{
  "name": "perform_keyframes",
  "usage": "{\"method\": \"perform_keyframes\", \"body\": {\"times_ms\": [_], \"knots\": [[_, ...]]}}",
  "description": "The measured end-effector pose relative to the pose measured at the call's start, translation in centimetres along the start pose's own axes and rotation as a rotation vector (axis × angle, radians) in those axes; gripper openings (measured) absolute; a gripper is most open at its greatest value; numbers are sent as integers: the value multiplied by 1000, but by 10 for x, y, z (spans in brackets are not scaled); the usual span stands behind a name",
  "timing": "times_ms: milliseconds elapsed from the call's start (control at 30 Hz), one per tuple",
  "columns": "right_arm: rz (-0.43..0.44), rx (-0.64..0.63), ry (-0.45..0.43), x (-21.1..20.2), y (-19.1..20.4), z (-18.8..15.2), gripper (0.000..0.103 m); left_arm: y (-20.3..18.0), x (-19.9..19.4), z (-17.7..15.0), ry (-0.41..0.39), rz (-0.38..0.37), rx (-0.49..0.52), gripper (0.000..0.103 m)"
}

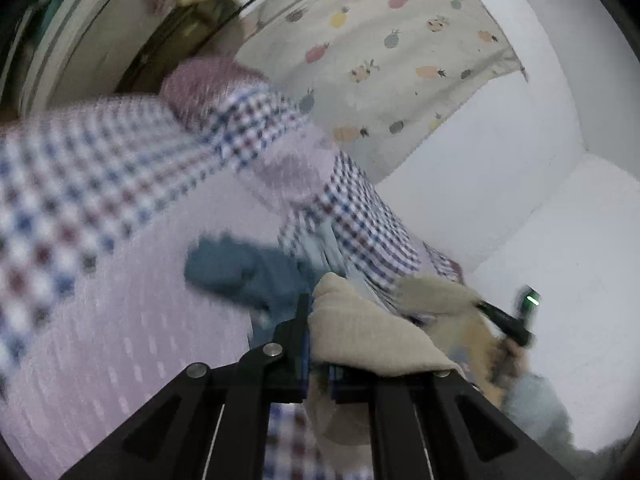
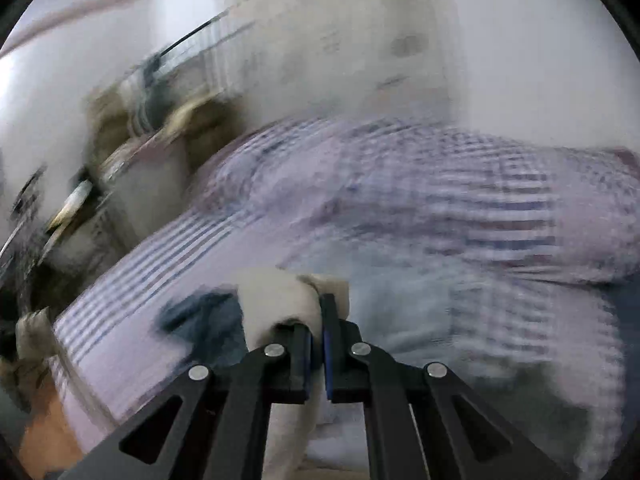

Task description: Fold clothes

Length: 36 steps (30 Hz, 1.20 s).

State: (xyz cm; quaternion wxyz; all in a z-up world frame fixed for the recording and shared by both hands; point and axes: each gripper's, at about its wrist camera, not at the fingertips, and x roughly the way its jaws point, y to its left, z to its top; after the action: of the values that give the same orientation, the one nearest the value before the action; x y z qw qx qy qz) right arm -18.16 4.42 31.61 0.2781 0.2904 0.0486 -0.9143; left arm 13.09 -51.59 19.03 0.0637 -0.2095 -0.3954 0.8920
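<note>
Beige cloth (image 1: 368,336) pinched in both my grippers, hanging between them above bed (image 1: 132,320). Soft, light, limp; sags, no stiffness. Best hold: edge or corners, as now. Left gripper (image 1: 318,364) jaws nearly closed on fabric; right gripper (image 2: 316,344) same. Blue garment (image 1: 240,268) and checked bedding (image 1: 80,184) beneath. Views blurred.

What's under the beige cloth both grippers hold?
Under the beige cloth: pale blue fabric, teal garment beside it, checked bedcover below. Anything directly beneath is covered.
</note>
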Motion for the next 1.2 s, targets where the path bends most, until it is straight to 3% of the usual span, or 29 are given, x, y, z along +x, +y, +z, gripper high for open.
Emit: {"method": "perform_keyframes", "body": {"times_ms": [67,200,300,433,667,800,900,933,967,1000,1033,1067,1100,1167,1200], "knots": [[-143,71,-59,-49,-72,16,3,-8,13,33,-22,39,17,4],[-355,159,-122,-127,-171,23,3,-37,50,97,-73,112,61,4],[-492,246,-176,-182,-235,18,3,-59,75,138,-161,164,51,4],[-628,356,-227,-244,-308,-4,3,-77,98,181,-243,262,44,4],[-810,449,-201,-283,-391,-49,2,-96,149,223,-344,460,86,4],[-906,483,-178,-261,-426,-62,3,-101,186,228,-377,503,87,4],[-928,515,-113,-216,-440,-76,4,-96,227,218,-347,522,47,5],[-932,530,-85,-199,-444,-80,6,-92,243,213,-320,530,28,10],[-935,543,-54,-181,-448,-85,9,-87,261,207,-270,540,9,16],[-920,548,0,-158,-451,-90,10,-83,275,200,-227,545,2,34],[-906,540,49,-139,-449,-94,18,-78,287,192,-179,550,5,57],[-891,532,100,-120,-447,-98,27,-74,298,182,-130,554,18,64],[-870,520,167,-101,-443,-104,43,-69,307,173,-90,556,31,72],[-830,494,225,-84,-433,-112,51,-58,312,155,-41,551,33,82],[-810,483,259,-79,-427,-118,61,-52,312,146,-19,546,29,83]]}}
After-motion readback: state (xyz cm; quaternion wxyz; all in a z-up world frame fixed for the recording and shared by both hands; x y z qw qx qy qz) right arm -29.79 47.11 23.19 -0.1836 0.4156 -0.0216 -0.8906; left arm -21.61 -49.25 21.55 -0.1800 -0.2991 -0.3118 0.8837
